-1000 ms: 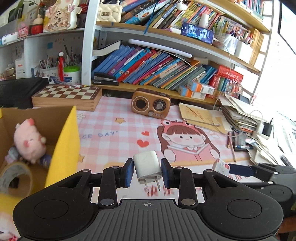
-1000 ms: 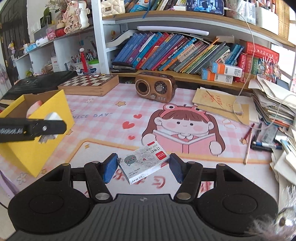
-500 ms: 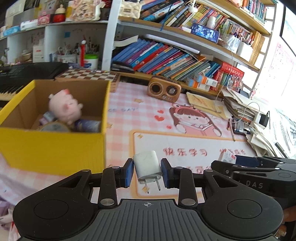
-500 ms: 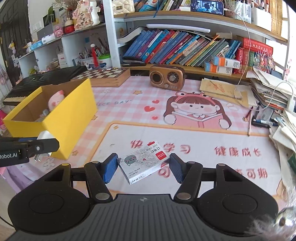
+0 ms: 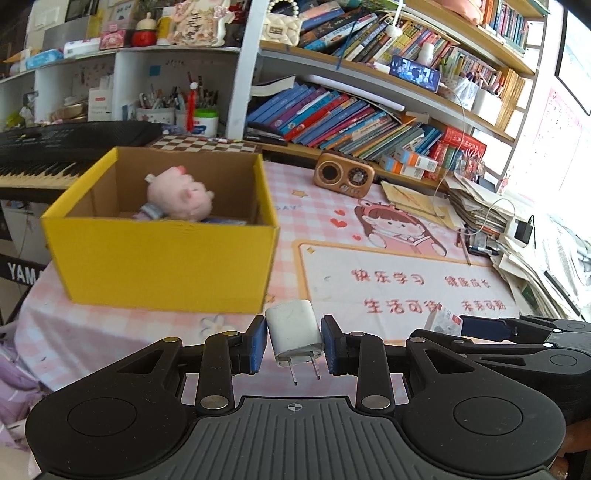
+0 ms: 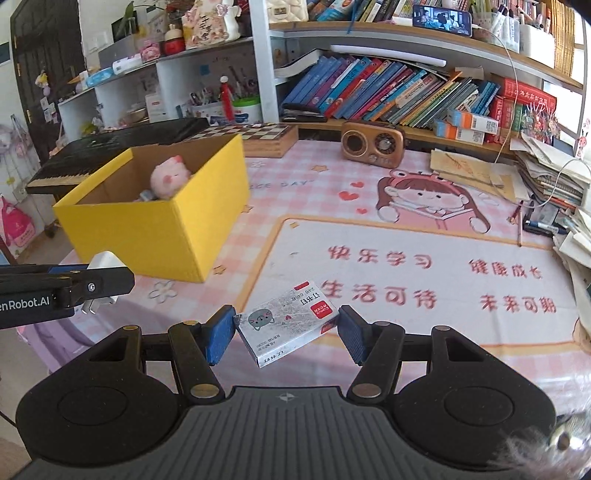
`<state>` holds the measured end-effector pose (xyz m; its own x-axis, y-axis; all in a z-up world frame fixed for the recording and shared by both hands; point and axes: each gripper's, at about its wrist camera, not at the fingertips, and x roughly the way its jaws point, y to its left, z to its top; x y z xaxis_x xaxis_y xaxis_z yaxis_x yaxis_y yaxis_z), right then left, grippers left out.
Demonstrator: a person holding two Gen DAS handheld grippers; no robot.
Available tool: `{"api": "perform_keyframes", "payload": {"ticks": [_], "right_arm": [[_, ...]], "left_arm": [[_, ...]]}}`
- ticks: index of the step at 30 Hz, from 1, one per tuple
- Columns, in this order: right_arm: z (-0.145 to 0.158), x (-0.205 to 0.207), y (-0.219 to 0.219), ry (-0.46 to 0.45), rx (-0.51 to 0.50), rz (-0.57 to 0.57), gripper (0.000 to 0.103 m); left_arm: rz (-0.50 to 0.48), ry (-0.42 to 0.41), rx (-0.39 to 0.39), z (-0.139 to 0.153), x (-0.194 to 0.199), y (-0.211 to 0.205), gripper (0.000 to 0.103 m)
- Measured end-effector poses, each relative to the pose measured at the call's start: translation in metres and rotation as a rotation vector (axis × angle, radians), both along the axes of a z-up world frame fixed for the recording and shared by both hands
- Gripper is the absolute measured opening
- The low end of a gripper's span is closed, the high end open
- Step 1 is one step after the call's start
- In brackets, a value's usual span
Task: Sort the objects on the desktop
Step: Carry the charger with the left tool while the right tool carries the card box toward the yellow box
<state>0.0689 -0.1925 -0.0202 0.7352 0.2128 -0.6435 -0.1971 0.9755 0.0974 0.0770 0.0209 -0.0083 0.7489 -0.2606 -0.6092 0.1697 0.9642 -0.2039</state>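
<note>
Behind the worktop (image 6: 424, 236), which has a pink checked mat, white-framed wooden shelves (image 6: 406, 35) carry leaning books (image 6: 369, 92). A black keyboard (image 5: 55, 144) stands at left; bright daylight enters from the right, and a dark door (image 6: 44, 74) shows far left.

Both claws (image 5: 294, 345) (image 6: 286, 334) clamped, side by side

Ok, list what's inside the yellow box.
In the yellow box: a pink plush pig lying on some smaller items, one purplish. The front wall hides the box floor and whatever else is there.
</note>
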Motion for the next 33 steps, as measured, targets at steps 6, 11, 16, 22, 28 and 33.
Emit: {"api": "perform_keyframes", "payload": {"ticks": [6,11,16,22,28,33], "right_arm": [[-0.005,-0.014,0.023,0.026,0.015,0.02,0.058],[-0.006,-0.02,0.044,0.037,0.021,0.056,0.058],[-0.004,-0.022,0.066,0.036,0.018,0.104,0.058],[-0.001,-0.022,0.089,0.025,0.006,0.167,0.058],[0.004,-0.02,0.103,0.008,-0.003,0.2,0.058],[0.005,-0.019,0.109,0.004,-0.009,0.211,0.058]], "left_arm": [[0.017,0.019,0.002,-0.004,-0.019,0.024,0.03],[0.049,0.017,0.001,-0.004,-0.033,0.044,0.03],[0.099,0.009,-0.006,-0.003,-0.043,0.066,0.03],[0.152,-0.005,-0.015,0.001,-0.053,0.088,0.03],[0.179,-0.021,-0.021,0.004,-0.056,0.099,0.03],[0.189,-0.025,-0.028,0.004,-0.058,0.104,0.03]]}}
